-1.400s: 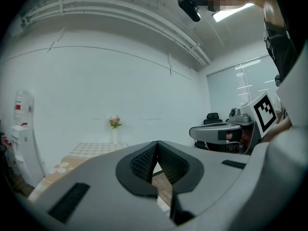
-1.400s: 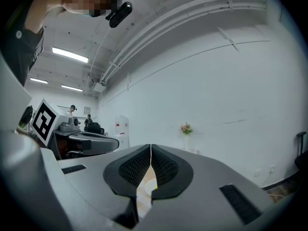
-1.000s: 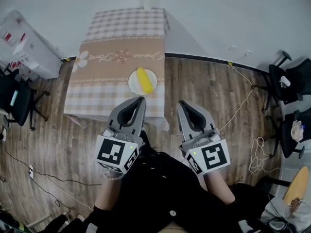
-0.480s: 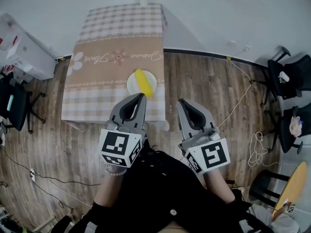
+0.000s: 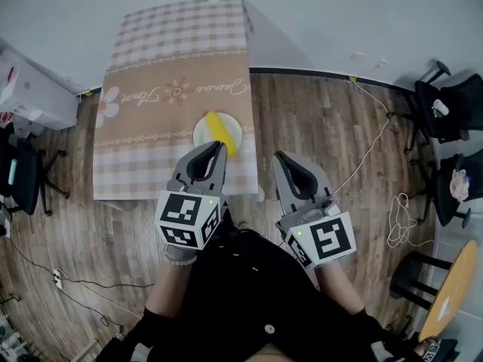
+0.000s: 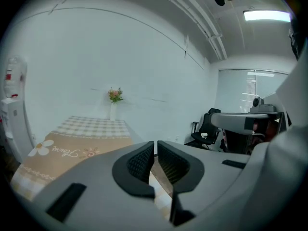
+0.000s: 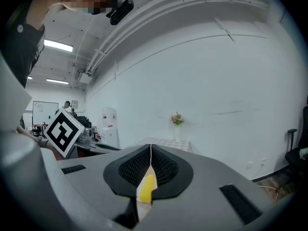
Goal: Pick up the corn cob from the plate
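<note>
Head view: Seen from above, a table (image 5: pixel 151 164) covered in a checked and tan cloth stood on a wooden floor (image 5: pixel 317 134) against a white wall. A white plate (image 5: pixel 202 133) lay near the table's front edge, with the yellow corn cob (image 5: pixel 221 130) lying across it. The left gripper (image 5: pixel 219 148) reached forward, and its tips overlapped the plate's near rim in the picture; contact could not be judged. The right gripper (image 5: pixel 278 157) was beside it, over the floor just off the table's right corner. Black office chairs (image 5: pixel 453 111) stood at the right, and a pale cable (image 5: pixel 370 164) trailed across the floor.

Left gripper view: The left gripper's (image 6: pixel 155 146) jaws were drawn close together with only a thin slit between them, and nothing was in it. Beyond them were the clothed table and a vase of flowers (image 6: pixel 114 100) against the wall.

Right gripper view: The right gripper's (image 7: pixel 150 150) jaws were pressed together at the tips, gripping nothing. Through the gap lower down, the corn cob (image 7: pixel 147 186) showed as a yellow patch on the plate beyond. The left gripper's marker cube (image 7: pixel 64 129) appeared at the left.
</note>
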`<state>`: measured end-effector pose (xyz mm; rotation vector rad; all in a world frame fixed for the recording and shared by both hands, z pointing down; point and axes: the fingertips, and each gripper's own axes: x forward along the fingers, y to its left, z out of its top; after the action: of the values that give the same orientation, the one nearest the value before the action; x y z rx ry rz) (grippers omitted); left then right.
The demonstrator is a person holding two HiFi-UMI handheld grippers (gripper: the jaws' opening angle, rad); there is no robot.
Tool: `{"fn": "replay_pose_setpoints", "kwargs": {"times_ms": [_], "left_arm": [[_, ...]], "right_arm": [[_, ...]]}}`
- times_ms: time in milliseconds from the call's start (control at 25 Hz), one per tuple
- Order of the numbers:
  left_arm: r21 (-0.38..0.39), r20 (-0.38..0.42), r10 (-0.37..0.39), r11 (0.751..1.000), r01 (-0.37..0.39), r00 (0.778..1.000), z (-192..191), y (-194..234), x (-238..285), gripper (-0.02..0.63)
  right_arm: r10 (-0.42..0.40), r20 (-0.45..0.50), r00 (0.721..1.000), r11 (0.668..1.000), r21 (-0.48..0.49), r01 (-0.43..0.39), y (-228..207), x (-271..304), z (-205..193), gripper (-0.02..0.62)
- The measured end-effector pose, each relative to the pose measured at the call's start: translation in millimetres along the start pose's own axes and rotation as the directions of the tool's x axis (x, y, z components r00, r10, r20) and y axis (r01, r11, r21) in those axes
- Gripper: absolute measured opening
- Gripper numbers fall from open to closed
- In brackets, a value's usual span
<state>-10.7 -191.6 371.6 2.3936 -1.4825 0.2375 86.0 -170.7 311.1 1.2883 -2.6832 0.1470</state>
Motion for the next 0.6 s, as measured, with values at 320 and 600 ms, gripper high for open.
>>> {"fn": "replay_pose_setpoints", "kwargs": {"times_ms": [320, 600], "left_arm": [[-0.049, -0.121, 0.021, 0.998, -0.027, 0.992, -24.8, 26.8, 39.7, 0.143], [-0.123, -0.214, 0.056, 0.989, -0.084, 0.975, -46.9, 49.6, 71.2, 0.259]], "right_arm": [[-0.039, -0.030, 0.999, 0.999, 0.018, 0.040, -15.6, 22.1, -5.5, 0.043], [-0.061, -0.055, 0.997, 0.997, 0.037, 0.064, -26.8, 38.6, -10.1, 0.041]]}}
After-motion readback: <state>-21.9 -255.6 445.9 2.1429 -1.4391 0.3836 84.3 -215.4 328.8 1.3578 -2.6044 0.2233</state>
